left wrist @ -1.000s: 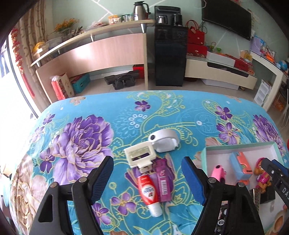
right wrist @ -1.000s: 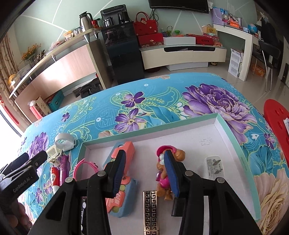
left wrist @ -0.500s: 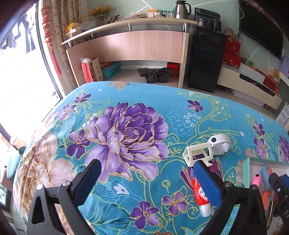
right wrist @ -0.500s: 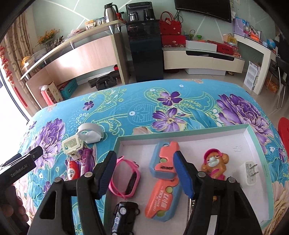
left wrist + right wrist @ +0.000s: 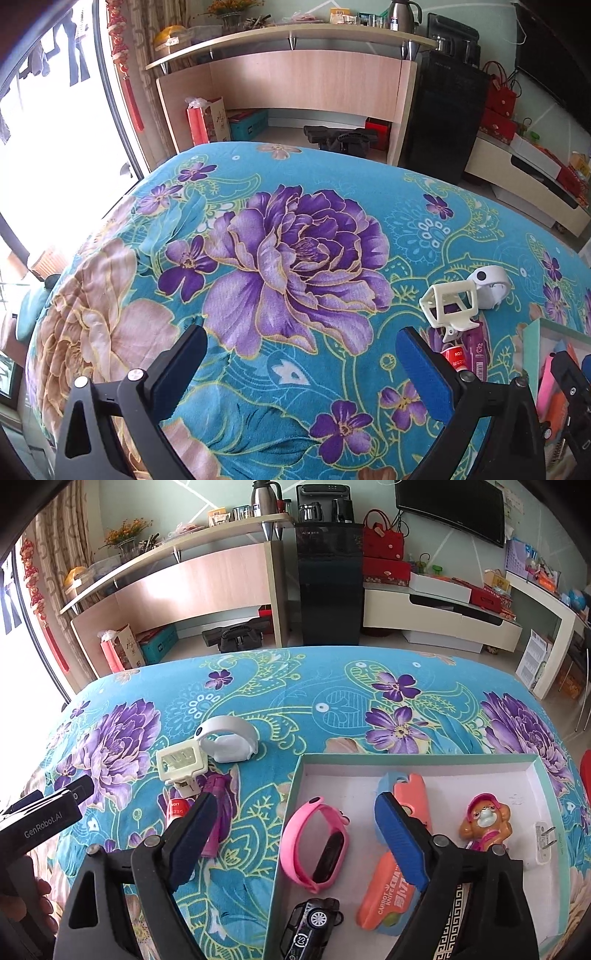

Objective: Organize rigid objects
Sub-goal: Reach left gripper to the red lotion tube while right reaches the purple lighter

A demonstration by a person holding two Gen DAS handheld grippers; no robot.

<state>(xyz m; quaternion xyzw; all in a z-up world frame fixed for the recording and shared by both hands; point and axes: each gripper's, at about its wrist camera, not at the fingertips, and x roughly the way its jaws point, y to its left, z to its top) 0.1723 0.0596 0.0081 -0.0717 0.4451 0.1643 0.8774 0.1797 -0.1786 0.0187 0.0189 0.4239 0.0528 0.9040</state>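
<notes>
While the left view catches only the tray's [image 5: 532, 332] corner at 3 o'clock, the right shows its pink band [image 5: 314, 843] and toy car [image 5: 310, 923]. Left gripper [image 5: 299, 360] spread wide, empty; right gripper [image 5: 295, 830] tilted downward, opening, empty.

Bright daylight from blown-out window [image 5: 55, 155] at left; sharp focus; fisheye-bent edges.

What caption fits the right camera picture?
Opening right gripper above a pink wristband in the tray.

Toy car [image 5: 310, 926] cut by bottom edge; red tube [image 5: 177, 808] half-hidden.
</notes>
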